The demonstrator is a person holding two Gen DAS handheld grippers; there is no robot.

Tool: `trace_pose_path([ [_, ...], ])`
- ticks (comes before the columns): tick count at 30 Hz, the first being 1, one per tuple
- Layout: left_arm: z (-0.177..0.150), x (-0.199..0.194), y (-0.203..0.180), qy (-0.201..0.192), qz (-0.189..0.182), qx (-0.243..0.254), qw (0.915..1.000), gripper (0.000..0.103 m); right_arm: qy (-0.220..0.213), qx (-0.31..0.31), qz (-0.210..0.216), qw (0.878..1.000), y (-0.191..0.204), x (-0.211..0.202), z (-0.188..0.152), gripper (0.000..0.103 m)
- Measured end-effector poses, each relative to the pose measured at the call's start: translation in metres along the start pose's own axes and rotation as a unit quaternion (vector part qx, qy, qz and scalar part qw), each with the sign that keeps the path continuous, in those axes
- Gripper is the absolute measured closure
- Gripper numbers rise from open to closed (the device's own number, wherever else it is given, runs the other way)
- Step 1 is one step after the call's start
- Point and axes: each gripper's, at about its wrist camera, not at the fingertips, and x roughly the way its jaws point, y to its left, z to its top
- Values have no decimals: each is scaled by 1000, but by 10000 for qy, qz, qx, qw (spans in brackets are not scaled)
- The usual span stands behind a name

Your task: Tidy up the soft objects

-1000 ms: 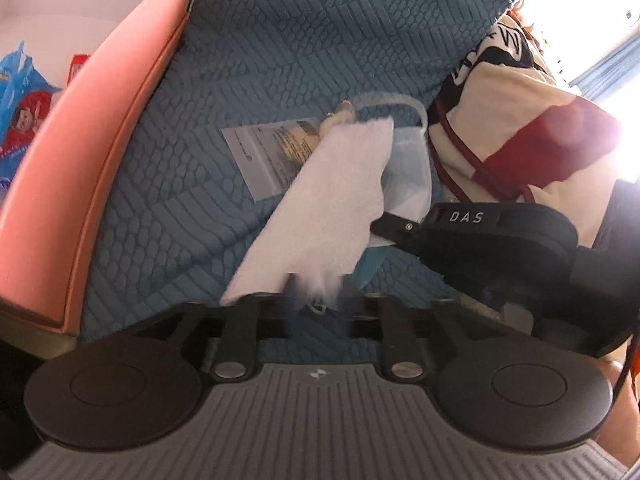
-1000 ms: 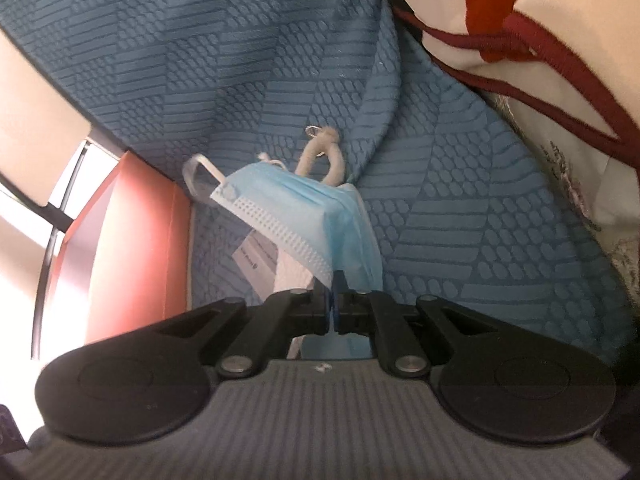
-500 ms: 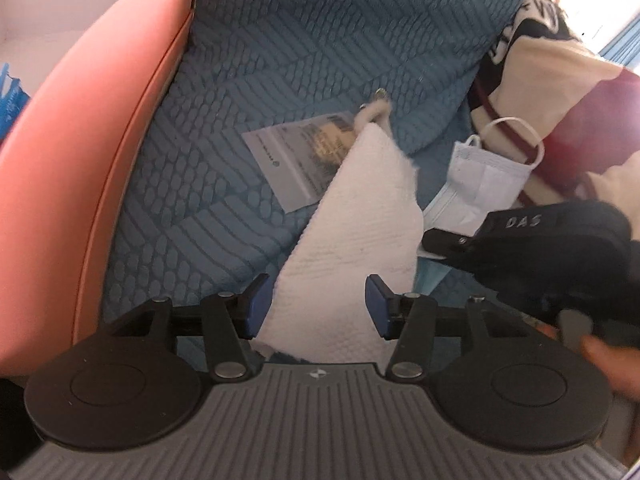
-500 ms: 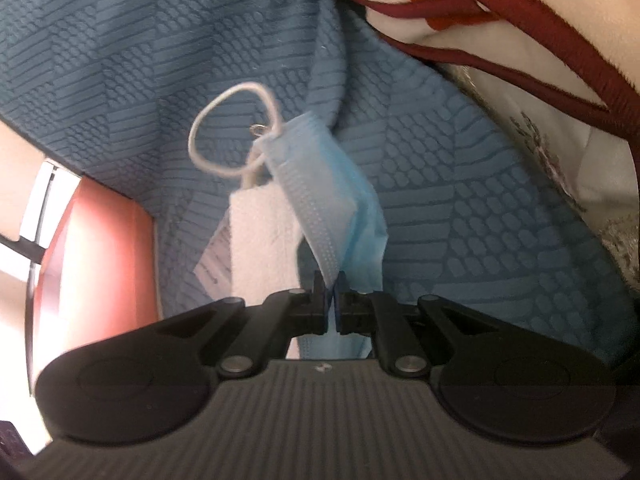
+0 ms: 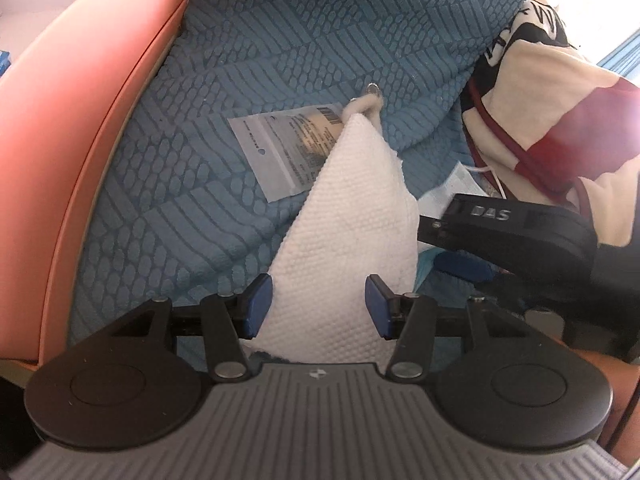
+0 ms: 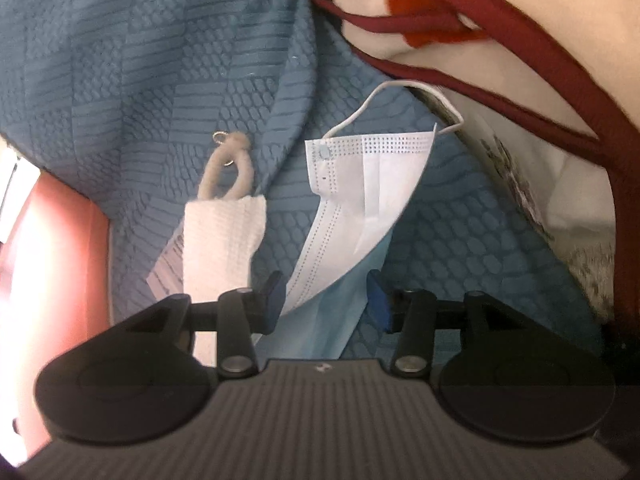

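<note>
The face mask (image 6: 360, 184) now lies loose on the blue textured cover (image 6: 160, 60), released a moment ago by the right claw (image 6: 326, 300), whose jaws have gone wide around it. Just beside it, the white cloth (image 5: 344, 240) sits between the left claw's (image 5: 316, 306) equally wide jaws, also let go. Both pieces seem placed.

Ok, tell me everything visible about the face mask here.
The face mask is a pleated disposable one, white on the side shown, light blue on the part folded beneath, with dotted seams and a thin white ear loop arching above. It lies crumpled on the teal textured cover, its lower end between the right gripper's open jaws, beside the white cloth.
</note>
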Motion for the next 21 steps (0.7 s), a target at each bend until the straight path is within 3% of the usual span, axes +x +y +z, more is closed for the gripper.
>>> trace_pose_path([
  [6,-3,2,8,119,-116,-358,9992,44,-83,-1022,-205,9945,28,8,-8,60],
  [8,-3,2,12,123,-198,-500,9985,42,-119,-1410,-279,9895,37,11,-13,76],
  [9,-3,2,12,127,-243,-547,9981,40,-140,-1540,-357,9873,39,11,-15,89],
  [11,-4,2,12,107,-254,-552,9981,40,-175,-1689,-456,9844,40,11,-17,97],
  [18,-9,4,2,79,-197,-212,9995,40,-474,-1635,-231,9851,41,-4,-11,98],
  [21,-14,8,-12,134,-172,302,9993,40,-736,-1671,-271,9828,39,-16,-5,98],
])
